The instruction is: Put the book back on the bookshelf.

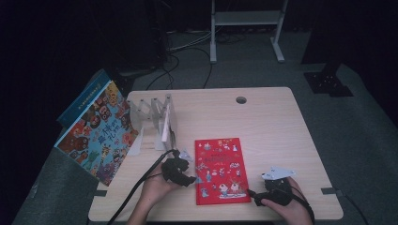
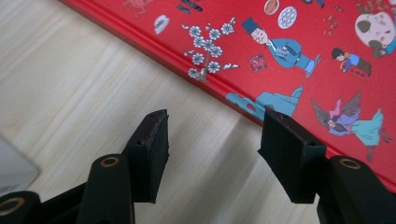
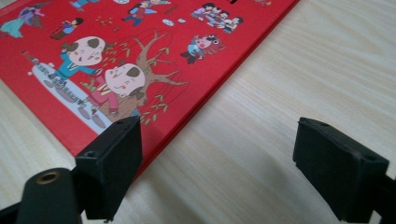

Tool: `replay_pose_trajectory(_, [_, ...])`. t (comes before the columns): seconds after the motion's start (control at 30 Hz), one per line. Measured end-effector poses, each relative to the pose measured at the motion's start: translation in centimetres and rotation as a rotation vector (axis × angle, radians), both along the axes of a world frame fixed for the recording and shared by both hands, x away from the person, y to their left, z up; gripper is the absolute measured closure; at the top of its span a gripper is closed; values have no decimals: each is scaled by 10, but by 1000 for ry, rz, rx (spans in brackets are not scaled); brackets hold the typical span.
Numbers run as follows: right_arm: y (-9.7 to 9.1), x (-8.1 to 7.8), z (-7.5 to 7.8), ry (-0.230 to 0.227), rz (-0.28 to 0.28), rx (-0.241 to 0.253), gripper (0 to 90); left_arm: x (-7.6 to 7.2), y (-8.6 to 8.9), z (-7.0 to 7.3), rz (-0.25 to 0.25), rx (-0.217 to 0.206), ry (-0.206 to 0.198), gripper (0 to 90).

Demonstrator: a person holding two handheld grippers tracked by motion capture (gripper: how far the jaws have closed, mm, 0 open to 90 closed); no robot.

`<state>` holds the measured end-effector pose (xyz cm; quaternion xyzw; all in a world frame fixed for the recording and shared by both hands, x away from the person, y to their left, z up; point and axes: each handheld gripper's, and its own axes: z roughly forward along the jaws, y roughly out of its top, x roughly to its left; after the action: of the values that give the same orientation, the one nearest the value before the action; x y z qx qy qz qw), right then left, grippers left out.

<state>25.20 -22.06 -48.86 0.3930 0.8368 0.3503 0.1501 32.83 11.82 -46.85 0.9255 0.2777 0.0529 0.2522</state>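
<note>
Book [image 1: 221,170] lies flat between both grippers, whose parted jaws grip nothing.

Red book [image 1: 220,171], cartoon-figure cover

A colourful picture book [image 1: 96,131] leans at the table's [image 1: 272,117] left edge, beside a white folding rack [image 1: 157,119].

The leaning picture book's [image 1: 96,131] title is too small to read.
</note>
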Motion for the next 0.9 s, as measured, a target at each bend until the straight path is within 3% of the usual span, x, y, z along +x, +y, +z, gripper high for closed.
replay_pose_trajectory(0.23, [4,-8,1,5,26,-5,148,-2,-3,-1,3,-22,-2,426])
replay_pose_trajectory(0.37, [7,-13,0,3,48,-17,144,-5,-14,-4,-11,-62,7,425])
replay_pose_trajectory(0.47, [7,-13,0,5,46,-23,144,-6,-18,-5,-13,-68,0,417])
replay_pose_trajectory(0.53, [7,-13,-1,8,46,-30,145,-7,-21,-5,-14,-65,-8,400])
replay_pose_trajectory(0.57, [6,-12,-3,7,36,-62,124,-7,-21,-6,-11,-65,-10,393])
replay_pose_trajectory(0.7, [1,-7,-5,37,21,-42,129,-5,-21,-7,-2,-53,-34,285])
replay_pose_trajectory(0.77, [-3,-5,-5,19,-1,-52,145,-4,-21,-7,7,-63,-27,250])
replay_pose_trajectory(0.9, [-11,0,-6,12,-34,-61,150,-1,-18,-4,21,-67,-61,195])
